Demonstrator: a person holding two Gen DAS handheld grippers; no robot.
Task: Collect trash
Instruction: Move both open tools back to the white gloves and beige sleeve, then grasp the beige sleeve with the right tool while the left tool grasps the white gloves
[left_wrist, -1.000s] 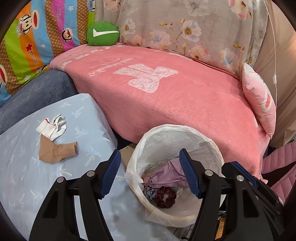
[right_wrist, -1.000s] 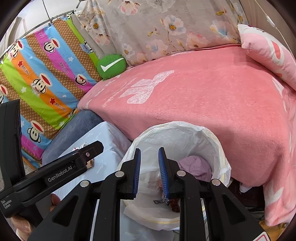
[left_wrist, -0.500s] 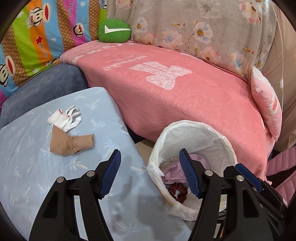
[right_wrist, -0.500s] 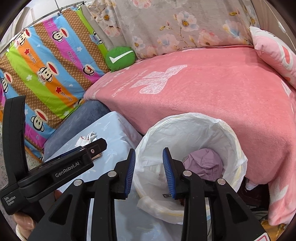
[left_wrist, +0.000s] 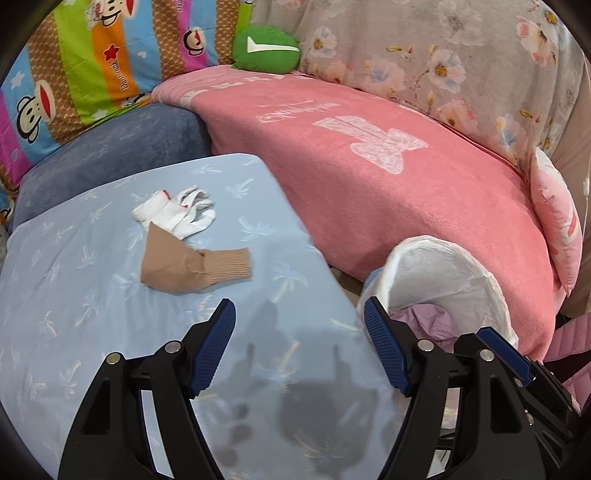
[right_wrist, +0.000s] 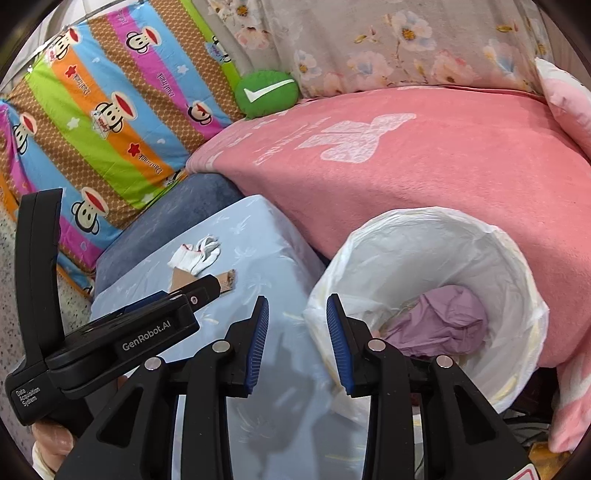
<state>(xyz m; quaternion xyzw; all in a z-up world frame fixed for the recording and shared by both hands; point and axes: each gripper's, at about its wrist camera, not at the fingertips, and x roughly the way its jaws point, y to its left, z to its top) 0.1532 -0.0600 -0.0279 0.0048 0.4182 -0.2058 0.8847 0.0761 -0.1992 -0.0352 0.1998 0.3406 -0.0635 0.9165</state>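
A tan sock (left_wrist: 192, 267) and a white glove (left_wrist: 177, 212) lie side by side on the pale blue cushion (left_wrist: 74, 314). My left gripper (left_wrist: 299, 347) hovers over the cushion a little short of the sock, its jaws opening with nothing between them. The white-lined trash bin (right_wrist: 443, 258) stands to the right of the cushion with a crumpled purple item (right_wrist: 443, 325) inside. My right gripper (right_wrist: 297, 347) hangs over the gap between cushion and bin rim, jaws opening and empty. In the right wrist view the left gripper (right_wrist: 207, 290) hides part of the sock (right_wrist: 227, 280) beside the glove (right_wrist: 195, 256).
A pink blanket (left_wrist: 388, 177) covers the sofa behind the bin. A green cushion (left_wrist: 266, 50), a striped monkey-print cover (left_wrist: 74, 66) and a blue-grey pillow (left_wrist: 110, 147) lie at the back. A pink pillow (left_wrist: 557, 221) sits at the right.
Both grippers have swung left, away from the bin and over the blue cushion, so the sock and glove are nearer the centre. Both grippers' jaws have widened, the right more.
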